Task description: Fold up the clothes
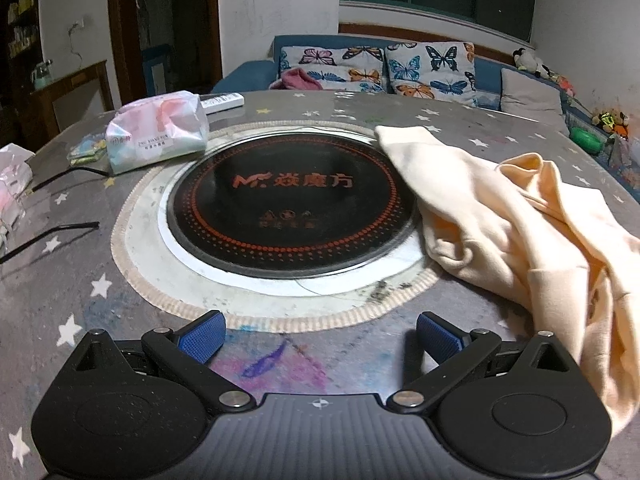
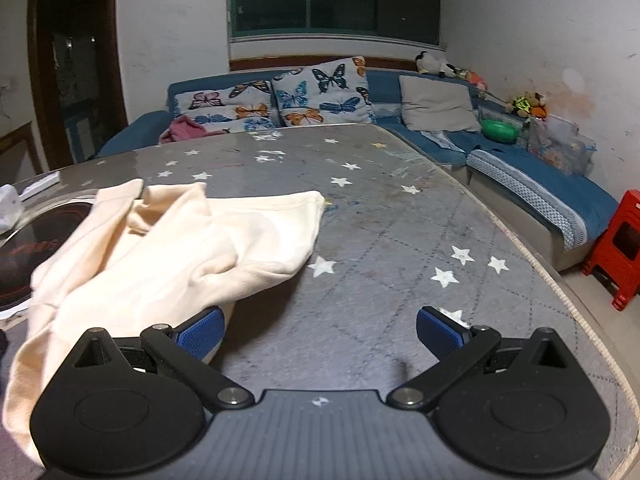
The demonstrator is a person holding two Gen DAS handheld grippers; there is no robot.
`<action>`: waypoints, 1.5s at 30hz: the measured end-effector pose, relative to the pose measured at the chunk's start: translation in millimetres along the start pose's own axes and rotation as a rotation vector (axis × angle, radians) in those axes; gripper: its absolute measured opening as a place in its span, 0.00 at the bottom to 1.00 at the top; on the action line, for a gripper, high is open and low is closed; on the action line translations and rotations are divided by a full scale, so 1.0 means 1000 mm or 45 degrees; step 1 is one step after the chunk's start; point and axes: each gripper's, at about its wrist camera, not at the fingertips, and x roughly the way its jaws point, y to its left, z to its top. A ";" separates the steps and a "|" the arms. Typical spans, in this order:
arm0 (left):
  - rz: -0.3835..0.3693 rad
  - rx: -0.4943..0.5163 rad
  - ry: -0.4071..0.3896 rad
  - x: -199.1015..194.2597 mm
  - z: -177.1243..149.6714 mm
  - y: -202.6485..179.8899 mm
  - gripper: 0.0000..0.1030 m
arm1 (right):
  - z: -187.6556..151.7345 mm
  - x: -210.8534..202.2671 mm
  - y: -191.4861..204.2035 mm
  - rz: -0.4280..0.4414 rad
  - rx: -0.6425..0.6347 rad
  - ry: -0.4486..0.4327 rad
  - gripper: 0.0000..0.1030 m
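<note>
A crumpled cream garment (image 1: 516,224) lies on the grey star-patterned table (image 1: 52,288), partly over the right rim of the round black cooktop (image 1: 292,204). My left gripper (image 1: 320,336) is open and empty, over the table in front of the cooktop, with the garment to its right. In the right wrist view the same garment (image 2: 168,252) lies bunched to the left. My right gripper (image 2: 320,334) is open and empty; its left blue pad (image 2: 202,332) is at the garment's near edge, and I cannot tell if it touches.
A tissue pack (image 1: 158,132), a remote (image 1: 222,101) and black cables (image 1: 48,236) lie at the table's left. A blue sofa (image 2: 532,172) with butterfly cushions (image 2: 320,92) wraps behind and to the right. A red stool (image 2: 616,248) stands past the table's right edge (image 2: 560,280).
</note>
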 end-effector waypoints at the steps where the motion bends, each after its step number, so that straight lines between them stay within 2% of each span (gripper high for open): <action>1: -0.006 0.000 0.004 -0.001 0.000 -0.002 1.00 | 0.000 -0.002 0.001 0.007 -0.004 -0.002 1.00; 17: -0.088 0.027 0.021 -0.016 0.011 -0.033 1.00 | 0.005 -0.024 0.019 0.098 -0.110 -0.051 1.00; 34: -0.088 0.082 0.051 -0.034 0.004 -0.055 1.00 | -0.010 -0.036 0.023 0.152 -0.088 0.013 1.00; 45: -0.083 0.124 0.041 -0.048 -0.002 -0.067 1.00 | -0.018 -0.048 0.025 0.179 -0.094 0.012 1.00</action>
